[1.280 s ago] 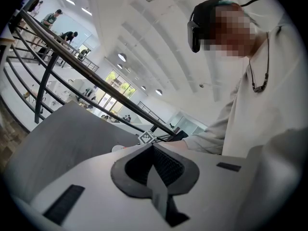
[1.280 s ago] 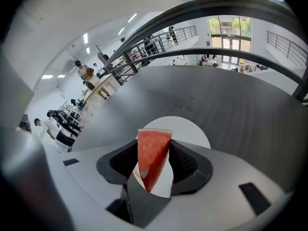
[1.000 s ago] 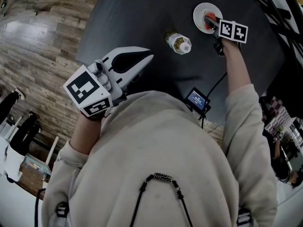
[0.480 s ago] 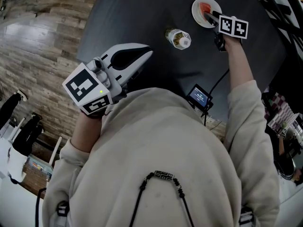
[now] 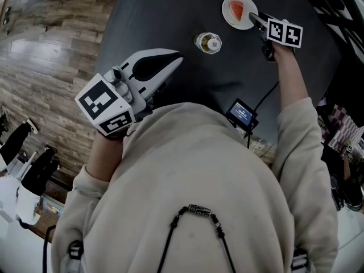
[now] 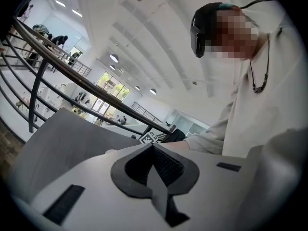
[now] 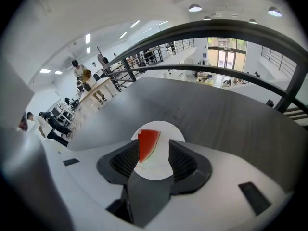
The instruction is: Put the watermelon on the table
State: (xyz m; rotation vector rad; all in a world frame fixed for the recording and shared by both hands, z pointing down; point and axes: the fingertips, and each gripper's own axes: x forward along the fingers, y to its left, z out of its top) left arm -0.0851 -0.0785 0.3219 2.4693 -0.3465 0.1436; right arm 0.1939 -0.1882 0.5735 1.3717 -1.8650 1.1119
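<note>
Plate (image 7: 155,168) holds red watermelon wedge (image 7: 146,143); right hand-held gripper (image 7: 154,142) released, left hand-held gripper (image 6: 153,146) clenched.

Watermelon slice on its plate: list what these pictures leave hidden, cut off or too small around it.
- Plate, right gripper view: both sides hidden behind the open right gripper's jaws.
- Watermelon slice: its height below those jaws cannot be judged in either view.
- Bottle, head view: contents too small to tell.
- Small screen, head view: too small to read.
- Table, head view: near edge covered by the person's torso.
</note>
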